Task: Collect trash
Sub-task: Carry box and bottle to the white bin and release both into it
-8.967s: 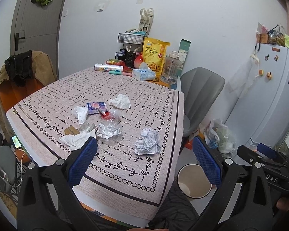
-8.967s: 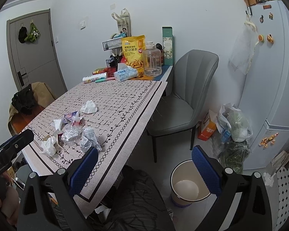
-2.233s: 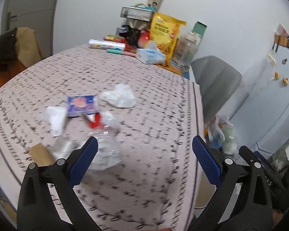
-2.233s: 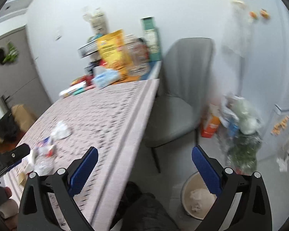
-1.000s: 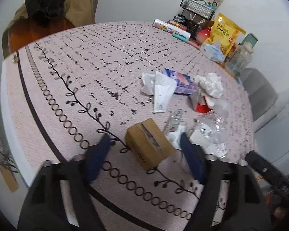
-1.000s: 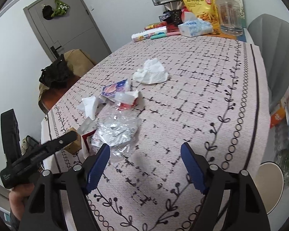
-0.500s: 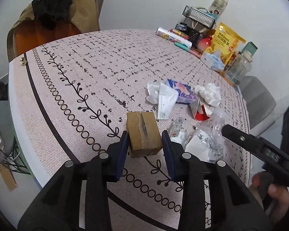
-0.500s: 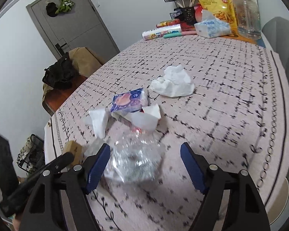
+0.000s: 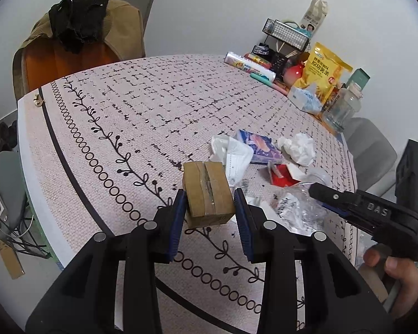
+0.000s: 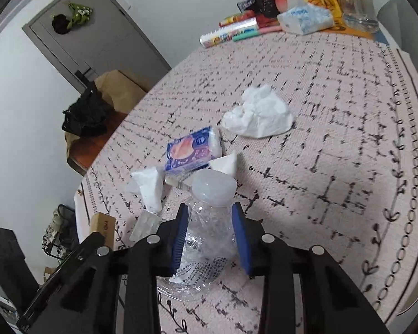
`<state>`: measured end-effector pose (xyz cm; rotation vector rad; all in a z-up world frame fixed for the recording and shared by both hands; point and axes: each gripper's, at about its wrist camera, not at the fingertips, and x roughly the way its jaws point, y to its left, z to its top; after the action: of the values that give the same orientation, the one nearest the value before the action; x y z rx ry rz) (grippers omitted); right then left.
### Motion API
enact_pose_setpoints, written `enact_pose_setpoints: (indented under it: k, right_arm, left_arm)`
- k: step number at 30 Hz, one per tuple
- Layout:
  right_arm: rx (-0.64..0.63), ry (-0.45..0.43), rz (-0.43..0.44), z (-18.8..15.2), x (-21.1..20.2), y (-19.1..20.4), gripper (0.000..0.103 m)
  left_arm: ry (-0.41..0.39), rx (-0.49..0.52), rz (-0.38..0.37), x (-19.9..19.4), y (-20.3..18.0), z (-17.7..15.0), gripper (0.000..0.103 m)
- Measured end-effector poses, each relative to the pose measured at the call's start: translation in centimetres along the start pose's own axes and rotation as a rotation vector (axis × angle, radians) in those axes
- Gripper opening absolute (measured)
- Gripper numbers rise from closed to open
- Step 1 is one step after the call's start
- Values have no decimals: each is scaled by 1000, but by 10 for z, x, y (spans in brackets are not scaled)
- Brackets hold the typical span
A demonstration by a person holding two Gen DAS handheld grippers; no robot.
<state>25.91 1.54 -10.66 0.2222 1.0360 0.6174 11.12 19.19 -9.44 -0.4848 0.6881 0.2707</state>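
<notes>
Left wrist view. Left gripper [image 9: 210,204]: blue-padded jaws closed about a small brown cardboard box sealed with clear tape [image 9: 207,192], both pads against its sides, the box tilted above the tablecloth. Its jaws have just been closing, with the box between them. Pink tablecloth printed with black dashes and a vine border [image 9: 131,117]: covers the table. Beyond the box: flat white paper wrapper [image 9: 232,153], blue-and-purple tissue packet [image 9: 260,147], crumpled white tissue [image 9: 298,147], torn red-and-white carton scrap [image 9: 284,174]. Right gripper [image 9: 320,192]: enters from the right over crushed clear plastic; a hand [image 9: 398,272] holds its handle.

Right wrist view. Right gripper [image 10: 210,215]: jaws narrowed onto a crushed clear plastic bottle with a pale round cap [image 10: 209,222], pads pressing its sides, bottle lying on the cloth near the table's front edge. These jaws have just been closing on the bottle. Tissue packet and crumpled tissue lie farther back; the cardboard box shows at lower left.
</notes>
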Motion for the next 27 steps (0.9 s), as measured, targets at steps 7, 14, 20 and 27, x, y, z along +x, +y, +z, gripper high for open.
enact_pose_setpoints:
  k: [7,14,20,27]
  right_arm:
    - [-7,-76,30,-4,-37,-9,32]
    - [8,-131,24,-1,-66,-30,32]
    - [33,-145,19,-4,-81,-52,32]
    - [57,-159,12,-14,-96,-74,32]
  left_arm:
    - [-29,42,-33,-9,-25,4,35]
    - [-45,97,-54,-10,-57,11,35]
    - [-43,134,-76,-6,-84,11,35]
    - [-23,179,-100,1,-113,3,35]
